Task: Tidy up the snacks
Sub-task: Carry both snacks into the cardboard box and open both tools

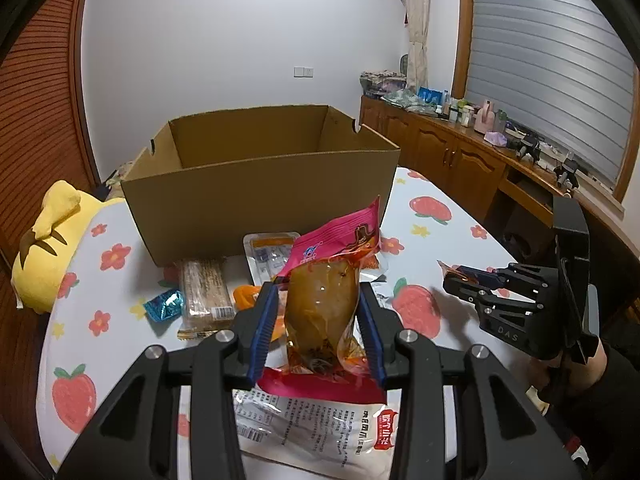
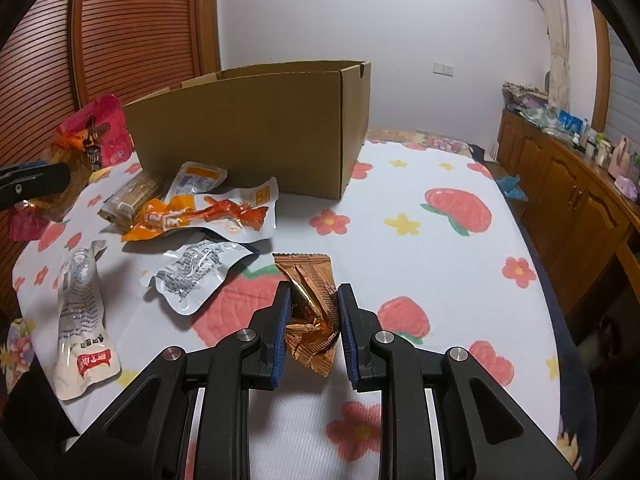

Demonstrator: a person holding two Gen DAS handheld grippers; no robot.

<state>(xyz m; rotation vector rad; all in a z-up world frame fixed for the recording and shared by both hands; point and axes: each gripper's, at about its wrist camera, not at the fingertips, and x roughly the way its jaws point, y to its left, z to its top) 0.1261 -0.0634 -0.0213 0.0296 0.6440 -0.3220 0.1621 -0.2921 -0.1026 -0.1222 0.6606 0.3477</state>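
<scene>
At frame centre, the left gripper (image 1: pixel 318 312) clamps a glossy pink-topped pouch (image 1: pixel 324 296), held upright below the open corrugated cardboard box (image 1: pixel 260 184). The right gripper (image 2: pixel 312 332) pinches a crinkled copper foil wrapper (image 2: pixel 310 304) over the strawberry-print quilt (image 2: pixel 440 260).

Yellow plush toy (image 1: pixel 48 248); strawberry-and-flower print bedspread (image 2: pixel 440 248); wooden sideboard (image 1: pixel 452 152) bearing bottles; slatted wooden door (image 2: pixel 132 28).

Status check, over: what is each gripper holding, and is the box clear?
Left gripper shut on pink pouch, lifted. Right gripper shut on copper wrapper. Box open, nothing in the way; more packets loose before it.
</scene>
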